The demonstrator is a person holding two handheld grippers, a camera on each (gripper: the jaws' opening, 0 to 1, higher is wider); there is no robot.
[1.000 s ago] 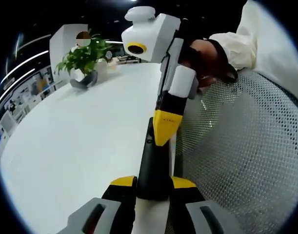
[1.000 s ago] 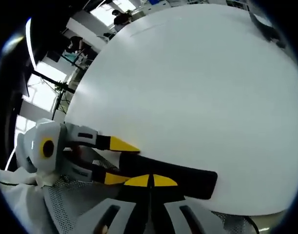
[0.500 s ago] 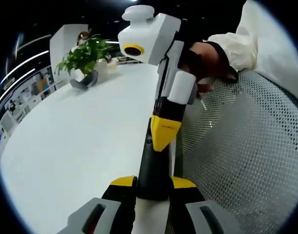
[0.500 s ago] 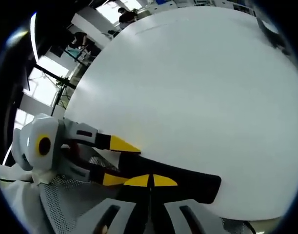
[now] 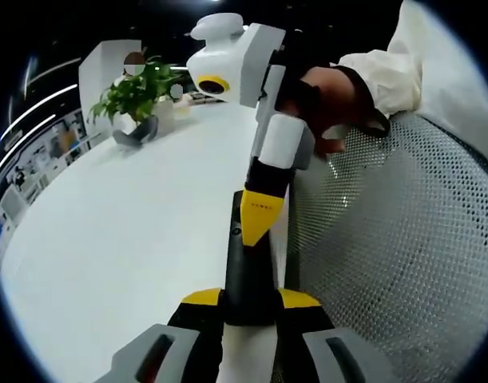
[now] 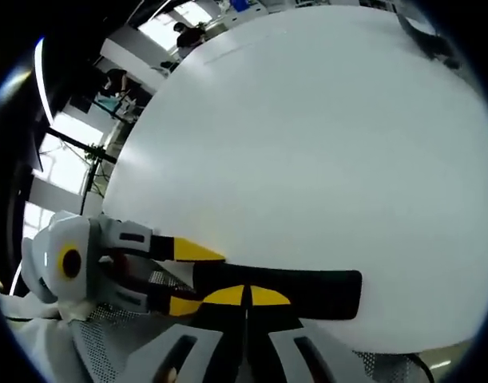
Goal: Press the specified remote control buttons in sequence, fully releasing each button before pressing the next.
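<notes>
While the black remote control (image 5: 245, 271) sits clamped between the left gripper (image 5: 250, 302) jaws, its long axis runs from 6 o'clock up toward 12 in the left gripper view, out over the edge of the white table (image 5: 132, 239). Down onto its far half comes the right gripper (image 5: 259, 219) from 1 o'clock, yellow tips pinched together with nothing between them, touching or just above the button face; contact I cannot confirm. In the right gripper view the remote control (image 6: 283, 286) lies crosswise, 9 to 3 o'clock, just beyond the joined tips. There's small dark lettering on the right gripper's yellow tip, too blurred to read. A potted plant (image 5: 136, 96) stands well apart at 11 o'clock.
</notes>
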